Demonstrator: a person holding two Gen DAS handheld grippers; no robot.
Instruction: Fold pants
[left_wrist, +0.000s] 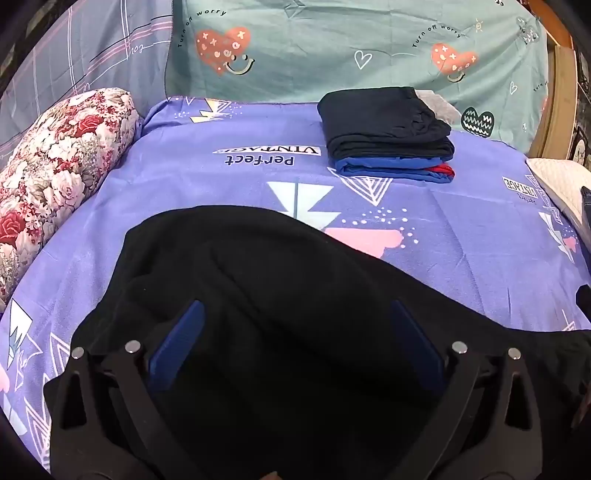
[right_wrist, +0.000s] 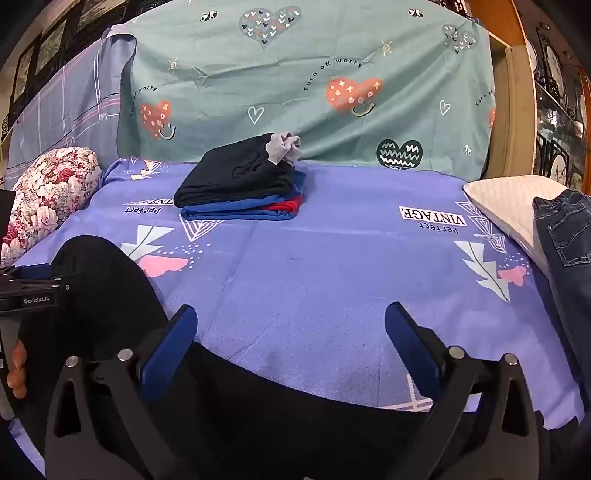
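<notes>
Black pants (left_wrist: 258, 280) lie spread on the purple bedsheet (left_wrist: 461, 236) at the near side. My left gripper (left_wrist: 295, 314) is open, its blue fingers apart just above the black cloth. My right gripper (right_wrist: 291, 321) is open too, over the sheet at the pants' near edge (right_wrist: 295, 410). The left gripper's body (right_wrist: 33, 291) shows at the left of the right wrist view, over the pants' bulge (right_wrist: 99, 291).
A stack of folded clothes (left_wrist: 388, 129), black over blue and red, sits at the back of the bed; it also shows in the right wrist view (right_wrist: 240, 184). A floral bolster (left_wrist: 55, 177) lies left. A white pillow (right_wrist: 513, 203) and jeans (right_wrist: 565, 236) lie right.
</notes>
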